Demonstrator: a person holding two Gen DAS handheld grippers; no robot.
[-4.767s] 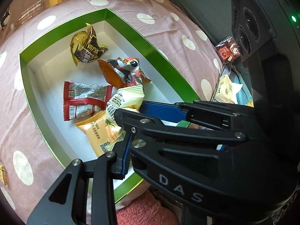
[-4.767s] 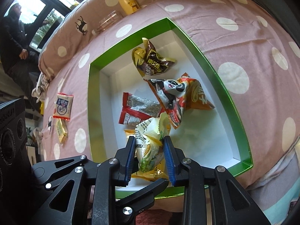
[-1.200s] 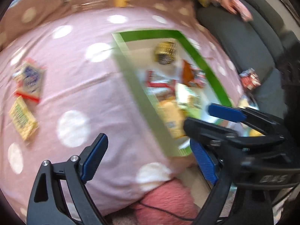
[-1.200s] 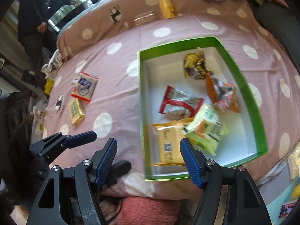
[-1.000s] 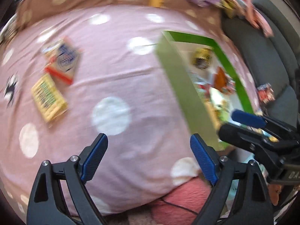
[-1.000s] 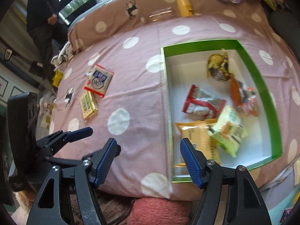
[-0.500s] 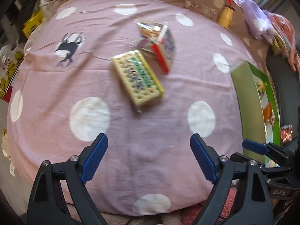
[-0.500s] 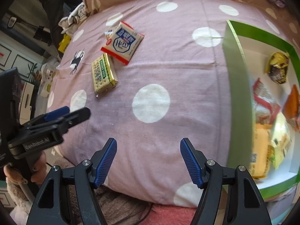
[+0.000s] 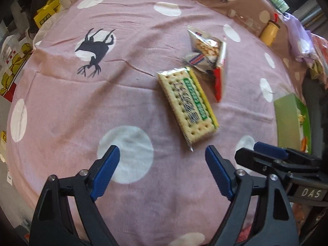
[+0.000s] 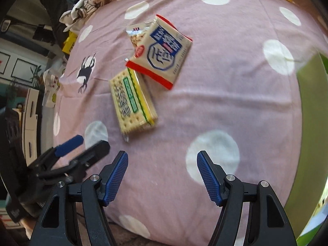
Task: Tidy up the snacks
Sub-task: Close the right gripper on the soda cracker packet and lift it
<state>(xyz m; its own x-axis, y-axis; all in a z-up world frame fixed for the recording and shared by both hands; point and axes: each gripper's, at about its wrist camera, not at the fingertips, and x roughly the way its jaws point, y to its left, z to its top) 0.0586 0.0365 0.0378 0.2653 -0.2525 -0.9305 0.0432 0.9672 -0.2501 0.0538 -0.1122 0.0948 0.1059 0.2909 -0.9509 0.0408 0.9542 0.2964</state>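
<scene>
A yellow-green cracker pack lies flat on the pink polka-dot cloth. Just beyond it rests a white, blue and red snack bag, partly propped over a smaller clear packet. My left gripper hovers above the cloth just short of the cracker pack, its jaws closing with nothing between them. My right gripper stands open and empty over bare cloth, to the right of the cracker pack. The green box holding other snacks shows at the right edge.
A yellow bottle and a clear container stand at the far edge of the cloth. Purple fabric is piled at the far right. Yellow cartons and clutter sit on the floor to the left.
Both grippers have swung left, away from the green box, and lowered toward the two loose snack packs. The left jaws have narrowed a little. The right gripper's snack stayed in the box.
</scene>
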